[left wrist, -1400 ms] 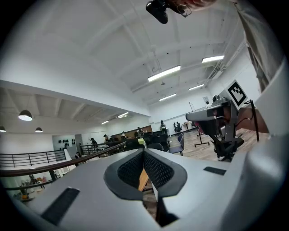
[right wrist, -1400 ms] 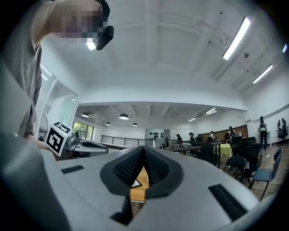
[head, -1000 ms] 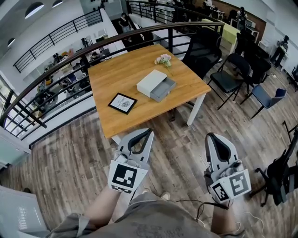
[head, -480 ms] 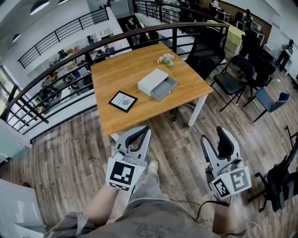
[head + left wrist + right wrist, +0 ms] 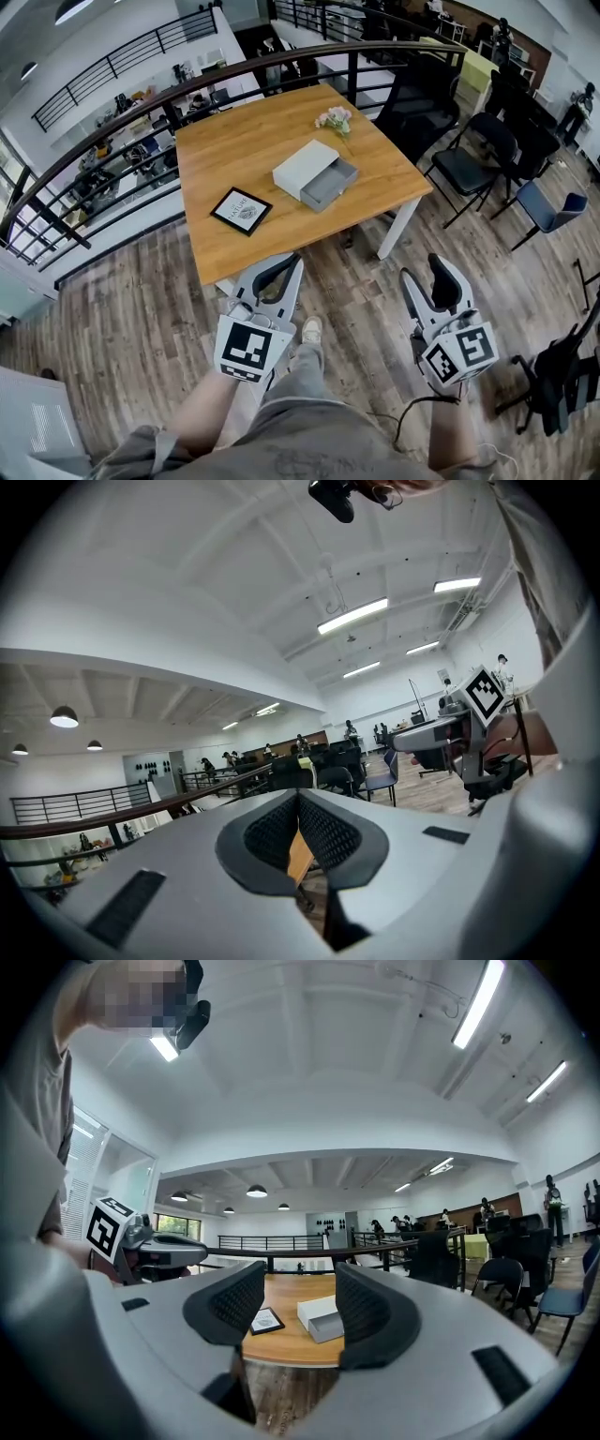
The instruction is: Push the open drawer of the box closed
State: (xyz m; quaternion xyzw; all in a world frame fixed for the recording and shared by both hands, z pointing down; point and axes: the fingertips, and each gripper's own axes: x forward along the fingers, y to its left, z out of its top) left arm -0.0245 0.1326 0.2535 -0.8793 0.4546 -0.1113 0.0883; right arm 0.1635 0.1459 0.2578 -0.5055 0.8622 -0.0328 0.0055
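A white box (image 5: 304, 166) lies on the wooden table (image 5: 234, 150), its grey drawer (image 5: 331, 185) pulled out toward the table's right edge. Both grippers hang over the floor in front of the table, well short of the box. My left gripper (image 5: 294, 260) is shut with nothing in it; in the left gripper view its pads (image 5: 319, 829) meet and only a sliver of table shows between them. My right gripper (image 5: 427, 270) is open and empty. In the right gripper view the box (image 5: 319, 1316) shows far off between its spread pads (image 5: 364, 1305).
A framed picture (image 5: 242, 210) lies left of the box, and a small bunch of flowers (image 5: 335, 119) stands behind it. A dark railing (image 5: 187, 91) curves behind the table. Office chairs (image 5: 464, 159) stand to the right. The person's shoe (image 5: 312, 330) is on the wood floor below.
The right gripper's jaws have gone from shut to open. Both grippers and the view have shifted slightly; the left gripper has stayed shut.
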